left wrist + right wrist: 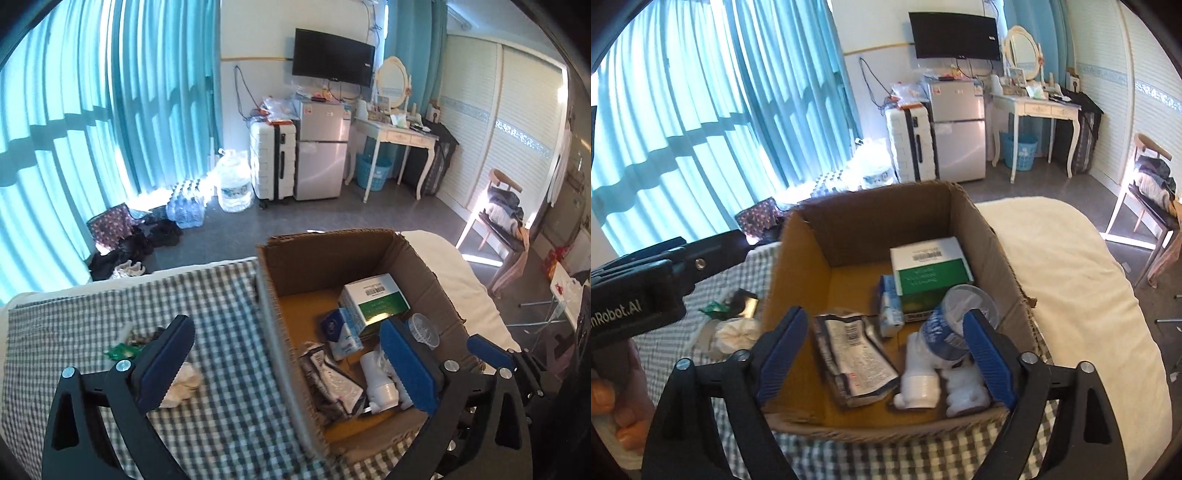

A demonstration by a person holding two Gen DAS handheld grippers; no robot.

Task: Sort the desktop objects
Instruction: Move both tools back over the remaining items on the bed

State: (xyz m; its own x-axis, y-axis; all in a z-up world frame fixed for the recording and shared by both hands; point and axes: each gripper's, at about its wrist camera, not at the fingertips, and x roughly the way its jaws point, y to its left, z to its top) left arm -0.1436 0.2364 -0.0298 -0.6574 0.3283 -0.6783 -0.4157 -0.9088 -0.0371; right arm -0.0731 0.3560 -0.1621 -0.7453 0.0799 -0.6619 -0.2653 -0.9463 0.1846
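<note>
Both grippers stand wide open and hold nothing: the left gripper point(291, 354) straddles the cardboard box's point(280, 332) wall, the right gripper point(886, 350) hangs over its contents. Inside lie a green-and-white carton point(931, 266), a crumpled wrapper point(853, 354) and a white bottle point(919, 380); a crumpled tissue point(733, 332) rests on the checked cloth point(221, 302) beside the box.

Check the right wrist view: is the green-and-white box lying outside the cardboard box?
No, the green-and-white box sits inside the cardboard box, near its far wall.

One cardboard box point(871, 221) holds one green-and-white carton point(931, 266) and one crumpled wrapper point(853, 350). One crumpled tissue point(735, 332) lies outside.
</note>
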